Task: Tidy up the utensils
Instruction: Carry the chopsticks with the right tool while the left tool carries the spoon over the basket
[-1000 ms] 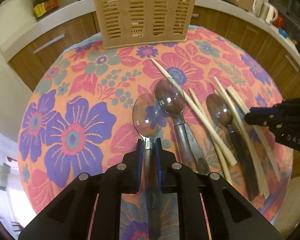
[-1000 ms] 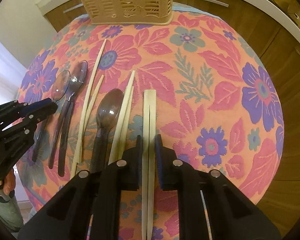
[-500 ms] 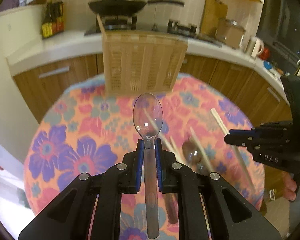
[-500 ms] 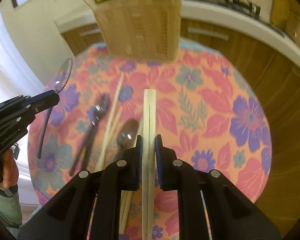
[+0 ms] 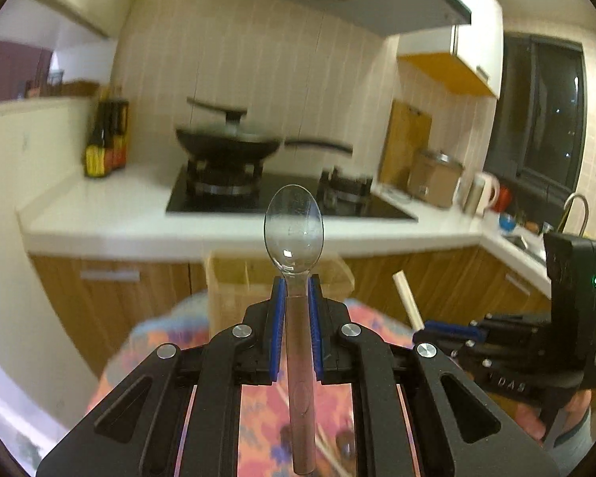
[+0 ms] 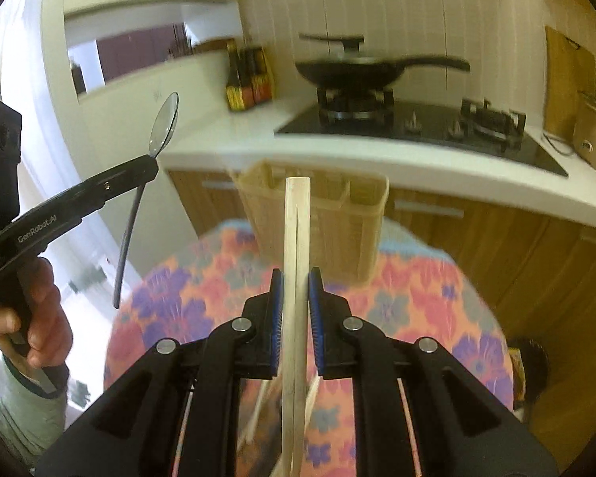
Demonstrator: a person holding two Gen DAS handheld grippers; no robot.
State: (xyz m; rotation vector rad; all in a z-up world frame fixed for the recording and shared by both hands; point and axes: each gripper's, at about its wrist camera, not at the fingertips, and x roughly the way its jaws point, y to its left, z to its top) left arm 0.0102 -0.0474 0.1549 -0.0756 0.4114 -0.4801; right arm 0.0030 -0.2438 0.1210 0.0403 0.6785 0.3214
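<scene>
low in the middle of its own view, the left gripper (image 5: 296, 310) pinches a clear plastic spoon (image 5: 294, 226) tight by the handle. the right gripper (image 6: 296, 302) squeezes a joined pair of wooden chopsticks (image 6: 297, 246) the same way. behind them the slotted basket (image 6: 329, 214) stands at the far edge of the flowery table (image 6: 449, 318). i think it is best to tip each one handle down over a slot, then let go. the left gripper's side says "genrobot.ai"; the right one shows "das".
</scene>
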